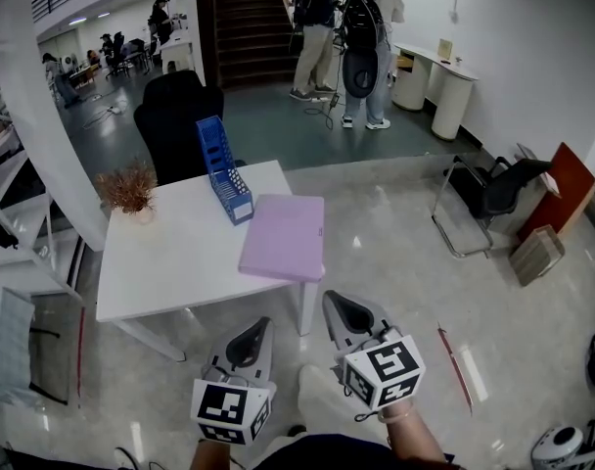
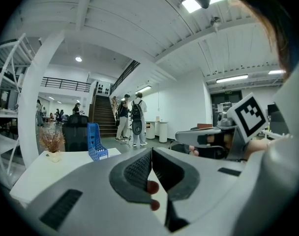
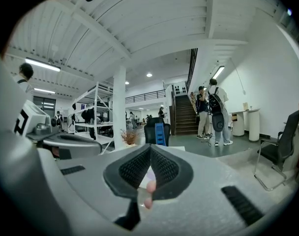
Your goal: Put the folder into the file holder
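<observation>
A flat lilac folder lies on the white table, its near corner overhanging the table's front right edge. Behind it a blue file holder stands upright near the table's back edge; the same blue file holder shows in the left gripper view, and the blue file holder in the right gripper view. Both grippers hang below the table's front edge, well short of the folder. My left gripper is shut and empty. My right gripper is also shut with nothing in it.
A dried plant in a small pot sits at the table's back left. A black office chair stands behind the table, another chair to the right. Two persons stand by the stairs. White shelving lines the left.
</observation>
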The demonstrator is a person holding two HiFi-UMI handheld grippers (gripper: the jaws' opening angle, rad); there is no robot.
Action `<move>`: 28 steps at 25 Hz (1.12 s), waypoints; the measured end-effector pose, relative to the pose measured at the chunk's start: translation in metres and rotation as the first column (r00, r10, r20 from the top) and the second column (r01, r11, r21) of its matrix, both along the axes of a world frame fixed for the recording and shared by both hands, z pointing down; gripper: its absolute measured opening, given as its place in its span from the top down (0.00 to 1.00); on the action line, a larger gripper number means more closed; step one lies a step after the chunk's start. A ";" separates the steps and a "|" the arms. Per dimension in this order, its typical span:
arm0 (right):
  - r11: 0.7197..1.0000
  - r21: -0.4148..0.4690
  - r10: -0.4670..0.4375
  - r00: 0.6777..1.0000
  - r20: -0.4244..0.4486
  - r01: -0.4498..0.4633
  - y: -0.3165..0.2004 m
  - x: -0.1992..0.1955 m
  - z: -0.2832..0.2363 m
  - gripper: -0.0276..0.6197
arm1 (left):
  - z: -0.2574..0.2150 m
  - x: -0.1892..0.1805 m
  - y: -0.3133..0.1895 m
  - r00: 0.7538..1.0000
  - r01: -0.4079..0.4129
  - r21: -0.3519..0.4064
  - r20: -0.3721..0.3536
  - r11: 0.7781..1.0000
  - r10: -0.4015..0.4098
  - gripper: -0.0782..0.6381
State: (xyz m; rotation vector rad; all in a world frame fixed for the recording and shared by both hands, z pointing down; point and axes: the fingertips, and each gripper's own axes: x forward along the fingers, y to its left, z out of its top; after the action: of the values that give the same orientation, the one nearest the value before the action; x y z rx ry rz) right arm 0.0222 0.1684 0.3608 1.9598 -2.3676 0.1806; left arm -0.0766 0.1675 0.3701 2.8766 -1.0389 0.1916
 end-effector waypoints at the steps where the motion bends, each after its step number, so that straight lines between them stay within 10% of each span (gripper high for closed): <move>1: 1.000 0.000 -0.002 1.000 -0.003 0.002 -0.004 0.002 0.000 0.96 | 0.000 0.003 -0.004 1.000 0.001 -0.001 0.000 1.000 -0.001 0.88; 28: 0.999 -0.044 0.006 1.000 0.018 -0.005 -0.128 0.077 0.022 0.96 | 0.008 0.077 -0.126 0.999 -0.017 -0.027 0.035 1.000 0.018 0.88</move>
State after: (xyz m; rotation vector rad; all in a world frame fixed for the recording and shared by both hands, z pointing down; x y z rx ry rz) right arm 0.0996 0.0407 0.3827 1.9539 -2.3485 0.2497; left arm 0.0002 0.0417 0.3778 2.8694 -1.0100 0.2557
